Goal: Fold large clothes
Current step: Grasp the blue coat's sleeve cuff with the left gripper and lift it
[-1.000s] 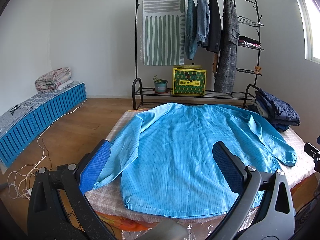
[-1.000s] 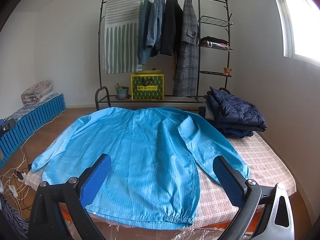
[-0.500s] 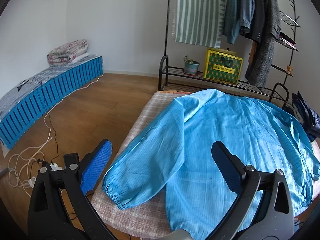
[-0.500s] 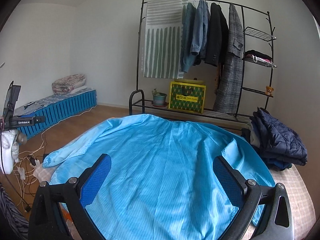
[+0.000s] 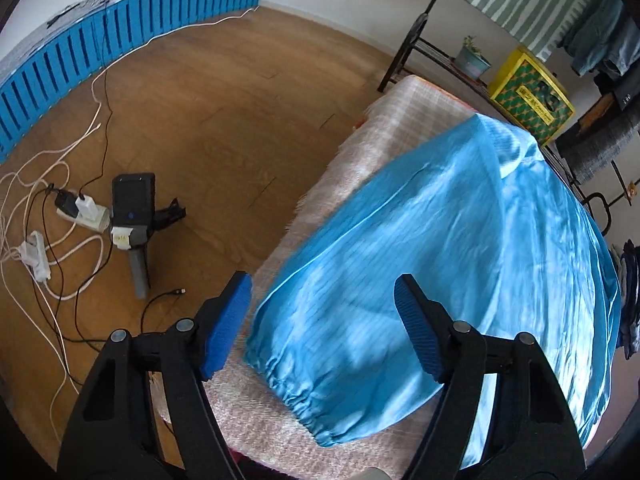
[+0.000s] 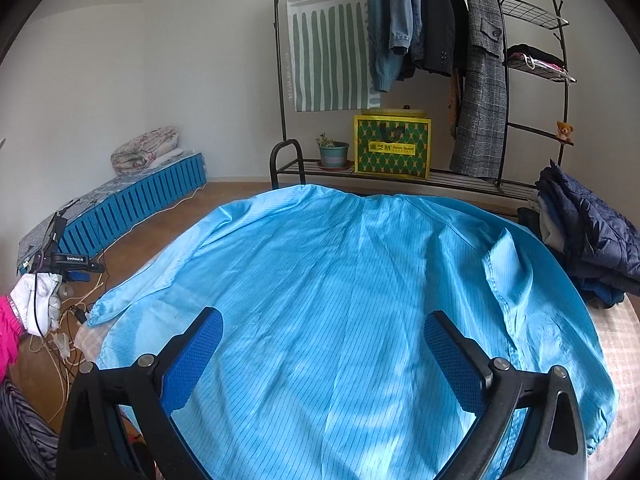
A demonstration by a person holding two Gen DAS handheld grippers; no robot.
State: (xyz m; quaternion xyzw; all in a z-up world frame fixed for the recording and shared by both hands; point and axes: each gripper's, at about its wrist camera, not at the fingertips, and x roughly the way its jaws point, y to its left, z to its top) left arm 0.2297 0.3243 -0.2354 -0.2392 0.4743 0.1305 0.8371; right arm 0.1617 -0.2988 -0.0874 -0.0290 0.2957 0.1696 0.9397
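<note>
Now the left claw [image 5: 320,320] has swung down from its wide view of the room and hovers over the sleeve cuff [image 5: 304,396]. Its jaws are closing, the cuff between them, not yet pinched. That suggests the sleeve fold comes first. The right claw [image 6: 320,356], released and empty, has edged in over the jacket [image 6: 360,280], which lies spread flat on the counter [image 5: 400,120]. Farther off lie dark clothes [image 6: 584,232], then the rack [image 6: 400,60].

Black-framed left gripper [image 5: 320,322] and right gripper [image 6: 322,354], blue dimpled pads [image 6: 192,358], silver screws; white glove [image 6: 38,304], pink sleeve [image 6: 8,332]
</note>
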